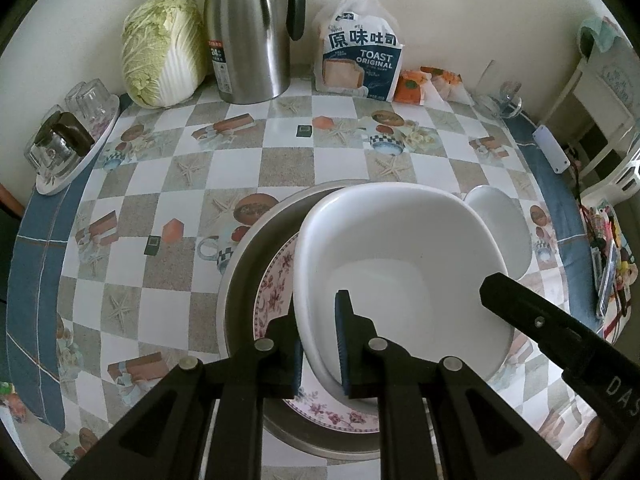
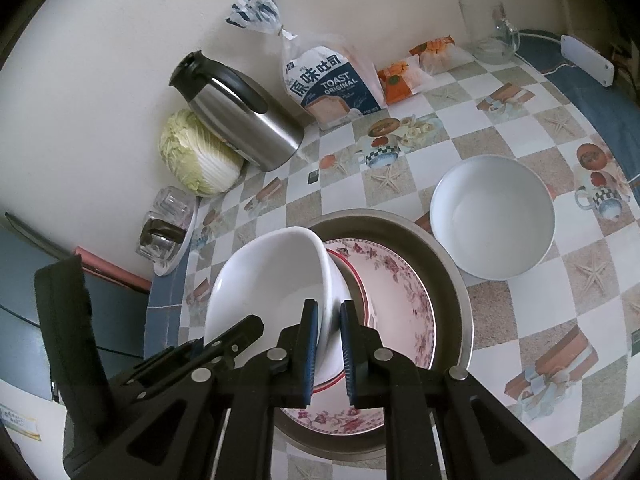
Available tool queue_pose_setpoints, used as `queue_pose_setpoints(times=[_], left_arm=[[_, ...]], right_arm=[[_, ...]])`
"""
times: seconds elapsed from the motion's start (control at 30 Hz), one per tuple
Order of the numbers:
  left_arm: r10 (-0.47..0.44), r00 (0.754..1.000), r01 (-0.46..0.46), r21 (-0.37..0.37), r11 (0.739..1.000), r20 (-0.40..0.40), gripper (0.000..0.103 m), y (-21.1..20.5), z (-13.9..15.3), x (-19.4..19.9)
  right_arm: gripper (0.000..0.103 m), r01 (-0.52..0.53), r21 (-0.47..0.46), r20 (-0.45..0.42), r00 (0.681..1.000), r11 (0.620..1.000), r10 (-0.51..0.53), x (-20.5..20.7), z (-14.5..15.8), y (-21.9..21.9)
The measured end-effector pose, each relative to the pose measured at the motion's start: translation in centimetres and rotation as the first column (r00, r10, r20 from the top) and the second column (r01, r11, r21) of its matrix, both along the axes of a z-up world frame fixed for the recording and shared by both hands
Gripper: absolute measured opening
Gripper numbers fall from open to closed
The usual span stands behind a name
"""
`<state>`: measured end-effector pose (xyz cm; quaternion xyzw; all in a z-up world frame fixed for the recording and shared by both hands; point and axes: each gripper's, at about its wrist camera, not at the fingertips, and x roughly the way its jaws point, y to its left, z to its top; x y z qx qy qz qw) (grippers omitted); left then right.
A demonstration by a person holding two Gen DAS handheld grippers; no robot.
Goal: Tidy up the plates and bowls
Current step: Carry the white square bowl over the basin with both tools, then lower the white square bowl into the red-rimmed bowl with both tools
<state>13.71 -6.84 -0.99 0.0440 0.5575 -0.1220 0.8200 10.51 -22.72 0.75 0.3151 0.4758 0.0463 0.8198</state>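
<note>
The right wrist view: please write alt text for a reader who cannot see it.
Both grippers, right and left, pinch opposite rims of a tilted white bowl above a flowered plate in a metal pan. A second white bowl sits beside it on the checkered table; a kettle, cabbage and bread stand behind.

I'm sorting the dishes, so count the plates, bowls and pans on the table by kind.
Bowls: 2, a held bowl and a free bowl
Plates: 2, a floral plate and a red-rimmed plate
Pans: 1, a metal pan
Total: 5
</note>
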Motion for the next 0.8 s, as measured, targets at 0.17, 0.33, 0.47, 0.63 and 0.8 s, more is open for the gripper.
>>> queue_pose_setpoints(times=[0.17,0.33,0.47,0.63,0.8], left_arm=[[-0.007,1.0,0.007,0.015,1.0,0.007,0.014,-0.2,-0.1,0.0],[-0.007,1.0,0.007,0.003,1.0,0.001,0.016,-0.1,-0.2,0.1],[-0.008,1.0,0.008,0.003,1.0,0.001,0.016,-0.1,-0.1,0.2],[-0.014,1.0,0.014,0.012,1.0,0.003,0.017,-0.2,-0.1,0.2],[-0.016,1.0,0.016,0.014,1.0,0.003,0.018,-0.3,0.0,0.1]], right_arm=[[0.013,-0.002,-0.006,-0.008,1.0,1.0,0.002,0.0,-0.1,0.1],[0.013,0.0,-0.003,-0.021,1.0,1.0,0.0,0.1,-0.5,0.0],[0.013,0.001,-0.001,-0.028,1.0,1.0,-0.001,0.3,-0.7,0.0],[0.013,0.001,0.001,-0.037,0.999,1.0,-0.001,0.3,-1.0,0.0],[0.013,0.001,0.002,-0.038,0.999,1.0,-0.001,0.3,-1.0,0.0]])
